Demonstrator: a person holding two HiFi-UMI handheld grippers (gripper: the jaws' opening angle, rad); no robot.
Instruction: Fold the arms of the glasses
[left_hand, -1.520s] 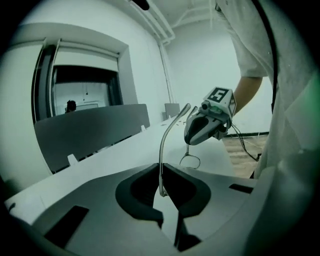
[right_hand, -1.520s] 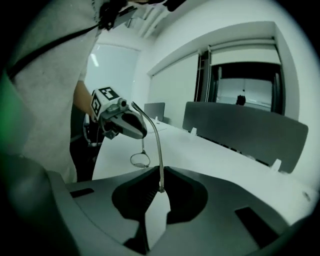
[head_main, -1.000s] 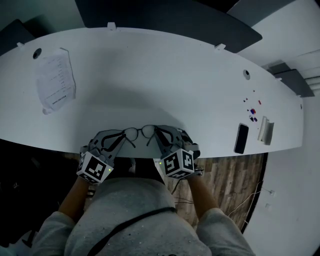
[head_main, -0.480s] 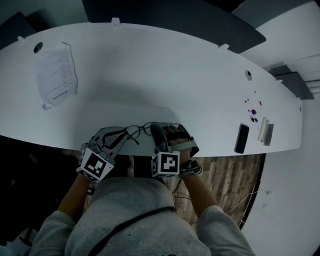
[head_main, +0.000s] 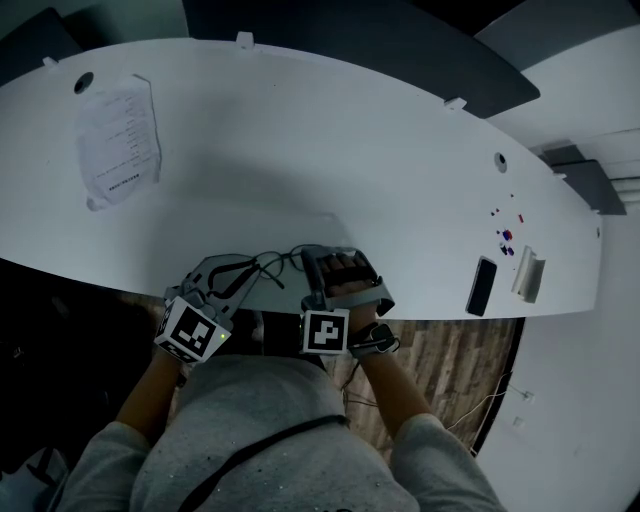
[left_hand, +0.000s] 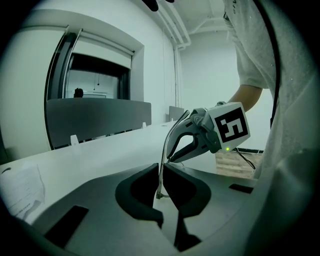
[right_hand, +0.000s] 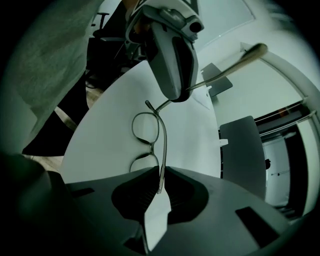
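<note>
The left gripper (left_hand: 160, 172) is pinched together on one thin arm (left_hand: 161, 152) of the glasses (head_main: 272, 266). The wire rises straight out of its pads and curves away toward the other gripper. It points shallowly down over the near edge of the white table (head_main: 300, 150). The glasses sit between the two grippers, just ahead of both sets of jaws; whether they touch the tabletop I cannot tell. The right gripper (right_hand: 161, 174), tipped more steeply down, is clamped on the other arm (right_hand: 161, 145). That arm lies close alongside the two lens rims (right_hand: 145, 131), just left of its jaws, so it looks nearly folded. The step in hand seems to be swinging that arm in against the frame while the left gripper steadies the pair. The next move probably calls for a small further turn of the right gripper to seat the arm, then a gentle release. The arm in the left jaws would be folded after that, with care not to bend the thin wire.
</note>
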